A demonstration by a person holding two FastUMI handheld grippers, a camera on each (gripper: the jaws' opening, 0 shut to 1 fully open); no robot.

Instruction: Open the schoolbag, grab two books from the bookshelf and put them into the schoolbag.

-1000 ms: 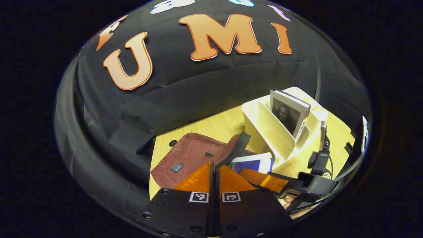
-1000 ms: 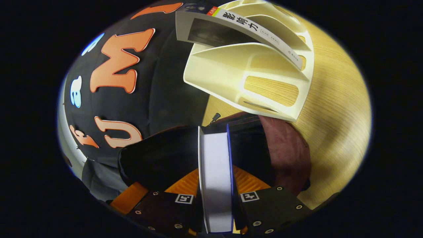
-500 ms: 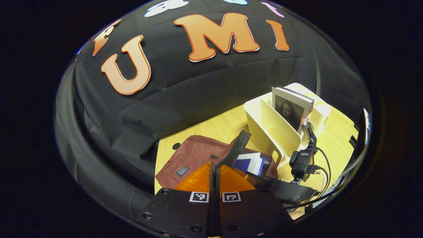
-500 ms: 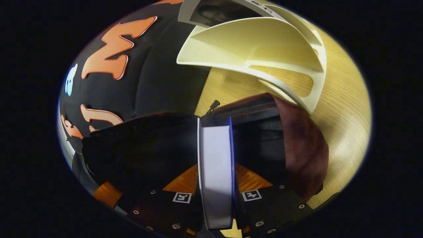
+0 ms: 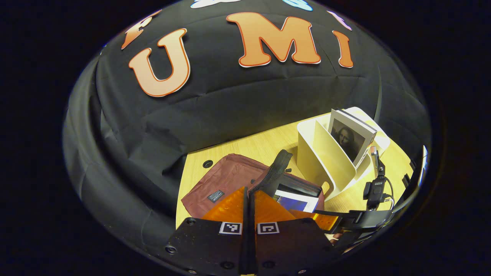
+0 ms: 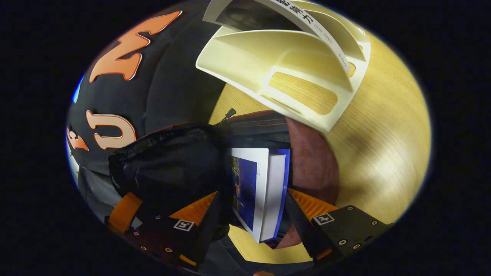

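Observation:
The maroon schoolbag point(image 5: 226, 178) lies on the wooden table point(image 5: 238, 149) with its mouth held up. My left gripper point(image 5: 249, 191) is shut on the bag's black zipper edge point(image 5: 278, 168). A blue and white book point(image 6: 261, 191) rests tilted in the bag's mouth point(image 6: 253, 134). My right gripper point(image 6: 253, 193) is open, its fingers spread on either side of the book and apart from it. In the left gripper view the same book point(image 5: 295, 201) lies in the opening, with the right gripper point(image 5: 326, 220) behind it. A second book point(image 5: 351, 136) with a portrait cover stands in the cream bookshelf point(image 5: 326, 161).
The bookshelf point(image 6: 276, 76) stands right behind the bag, its divider close to the bag's far side. Bare table point(image 6: 383, 134) stretches to the right of the bag. A small round hole point(image 5: 207, 163) marks the table near the black wall.
My right gripper has opened and let go of the book, which has tipped over in the bag's mouth. My left gripper still holds the bag's edge up.

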